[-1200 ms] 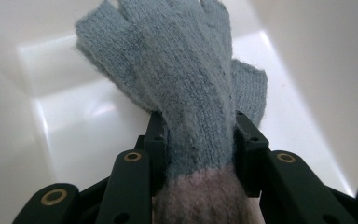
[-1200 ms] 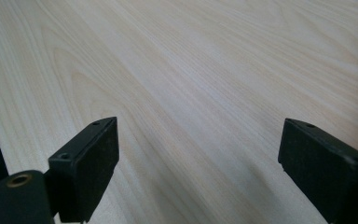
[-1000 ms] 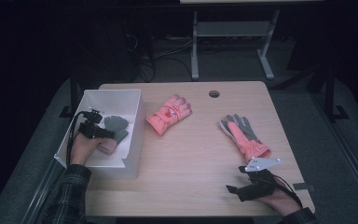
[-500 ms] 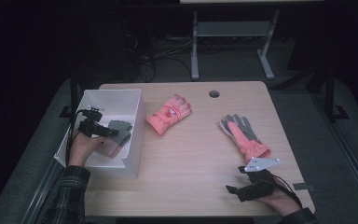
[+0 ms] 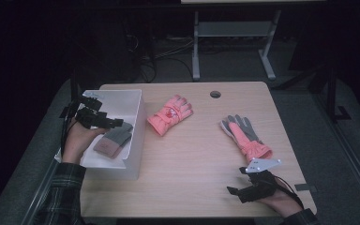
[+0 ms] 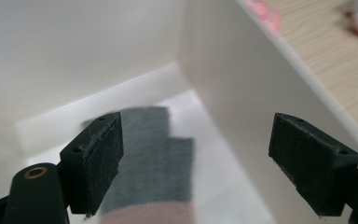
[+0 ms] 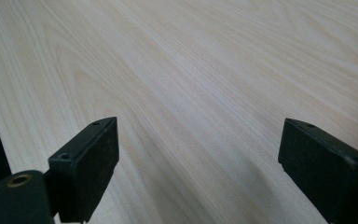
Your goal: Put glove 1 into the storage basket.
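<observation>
A white box (image 5: 138, 123) stands at the table's left side. In it lies a grey glove (image 5: 114, 140) with a pinkish cuff. My left gripper (image 5: 114, 123) hovers above that glove. Its jaws have just been opening and now stand wide, with nothing between them. The left gripper view looks past my left gripper (image 6: 196, 140) down on the glove (image 6: 156, 158) and the box wall (image 6: 223, 70). A pink glove (image 5: 170, 115) lies on the table just right of the box. A grey and pink glove (image 5: 243, 133) lies farther right. My right gripper (image 5: 232, 191) (image 7: 198, 144) rests open near the front right edge, over bare wood.
The wooden table (image 5: 192, 159) has a round cable hole (image 5: 215, 94) near its far edge. Beyond it a metal stand (image 5: 197, 42) rises from the dark floor. A strip of tape (image 5: 305, 187) sits at the table's front right corner.
My left gripper has opened and let go of the grey glove, which now lies in the box. The gripper has risen above it. The right gripper has not moved.
</observation>
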The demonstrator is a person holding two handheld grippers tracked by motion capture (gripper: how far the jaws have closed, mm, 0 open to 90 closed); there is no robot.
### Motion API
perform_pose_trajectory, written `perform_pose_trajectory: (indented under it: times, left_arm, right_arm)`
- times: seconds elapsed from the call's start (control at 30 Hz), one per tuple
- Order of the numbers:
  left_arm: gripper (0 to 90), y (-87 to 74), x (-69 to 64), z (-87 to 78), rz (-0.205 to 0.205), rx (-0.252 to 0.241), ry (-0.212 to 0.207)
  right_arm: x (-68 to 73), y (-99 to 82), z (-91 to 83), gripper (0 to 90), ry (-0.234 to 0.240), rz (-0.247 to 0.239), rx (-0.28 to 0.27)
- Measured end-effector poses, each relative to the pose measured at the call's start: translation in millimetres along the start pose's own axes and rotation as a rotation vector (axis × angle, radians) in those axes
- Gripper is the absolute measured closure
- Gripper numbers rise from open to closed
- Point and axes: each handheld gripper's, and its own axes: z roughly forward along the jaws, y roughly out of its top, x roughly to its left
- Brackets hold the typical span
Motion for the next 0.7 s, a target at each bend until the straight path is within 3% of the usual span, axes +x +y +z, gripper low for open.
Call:
perform_pose_trajectory:
  times: [0.07,0.4,0.7]
  left_arm:
    - [17.3,5.3,-12.5,-0.7,0.024,-0.012,-0.039]
    - [17.3,29.5,-65.9,-1.6,0.111,-0.053,-0.145]
    - [17.5,33.8,-110.5,7.9,0.161,-0.059,-0.225]
  right_arm:
    - [0.3,0.2,0.0,11.9,-0.004,-0.002,0.005]
    - [0.9,2.4,-1.4,11.9,0.003,0.005,0.020]
    - [1.4,3.2,-2.7,12.0,0.005,0.003,0.016]
